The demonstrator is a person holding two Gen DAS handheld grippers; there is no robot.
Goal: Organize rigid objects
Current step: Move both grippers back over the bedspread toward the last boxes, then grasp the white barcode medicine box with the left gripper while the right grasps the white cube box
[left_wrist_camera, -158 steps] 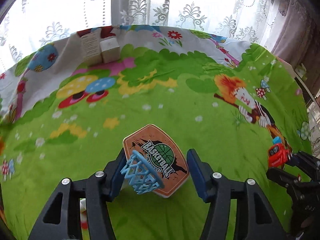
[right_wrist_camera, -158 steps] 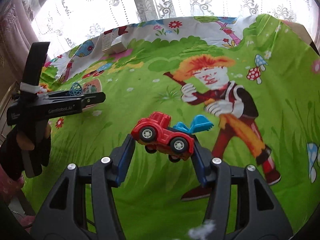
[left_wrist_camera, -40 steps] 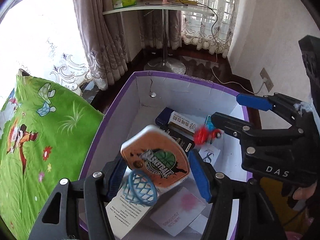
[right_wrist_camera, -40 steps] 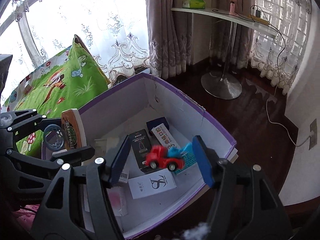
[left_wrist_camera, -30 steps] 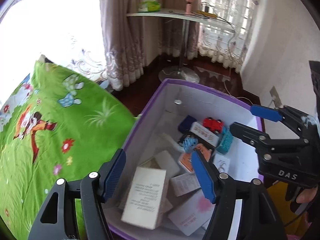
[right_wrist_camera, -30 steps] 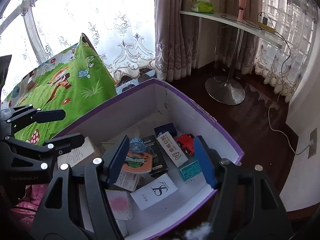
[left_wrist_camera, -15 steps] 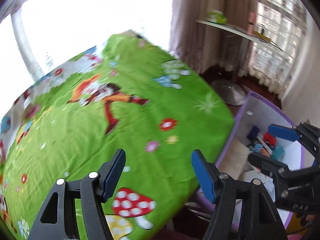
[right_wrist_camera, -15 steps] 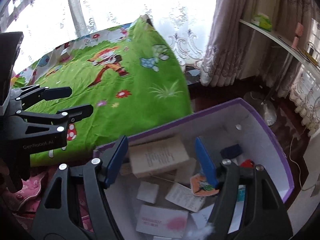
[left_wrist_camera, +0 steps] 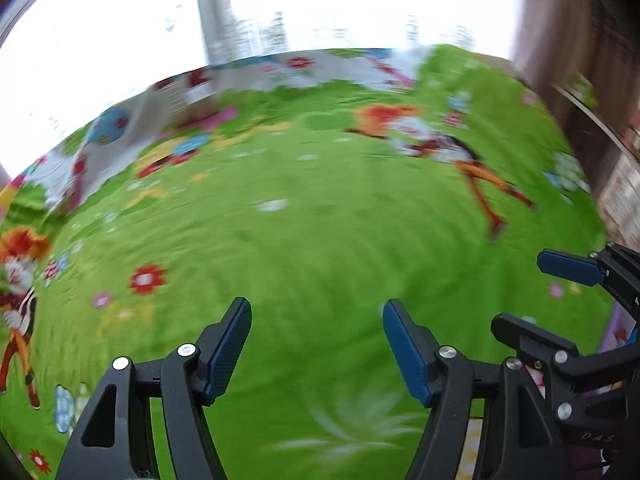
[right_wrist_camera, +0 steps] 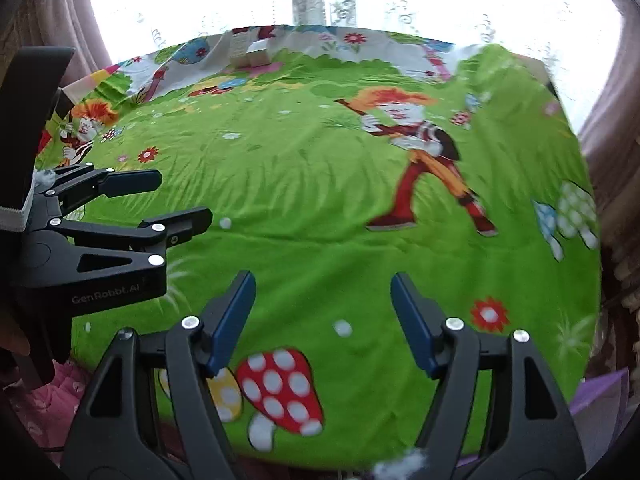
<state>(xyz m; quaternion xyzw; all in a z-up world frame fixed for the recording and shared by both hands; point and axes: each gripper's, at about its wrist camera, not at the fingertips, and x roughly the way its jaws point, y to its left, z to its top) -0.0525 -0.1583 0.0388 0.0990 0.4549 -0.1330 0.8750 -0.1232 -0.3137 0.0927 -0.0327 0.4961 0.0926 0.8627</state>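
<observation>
Risk noted first: the only task items seen were two small boxes point(right_wrist_camera: 252, 53) at the far edge of the green cartoon sheet point(right_wrist_camera: 320, 208), upright and seemingly touching each other, beside the lace-curtained window. From the sheet's near edge they lay well apart from both tools. A long reach across soft bedding was judged likely to end in a skewed approach; a box could be tipped or pushed off the far edge if one pad arrived before the other. The left-wrist view was heavily smeared, so the boxes could hardly be made out there, and aiming from it was judged unreliable. With the tools side by side, a clash between them was also considered possible.

Left gripper point(left_wrist_camera: 316, 346): jaws stood apart, nothing was held between the pads, nothing was touched; only sheet was seen beneath. In the right-wrist view it was seen over the sheet's left side.

Right gripper point(right_wrist_camera: 322, 320): jaws were wide and opening, nothing lay between them, no contact was seen. Below them a red spotted mushroom print was seen at the sheet's near edge. A purple box corner point(right_wrist_camera: 596, 394) was seen just off the sheet's near right corner.
</observation>
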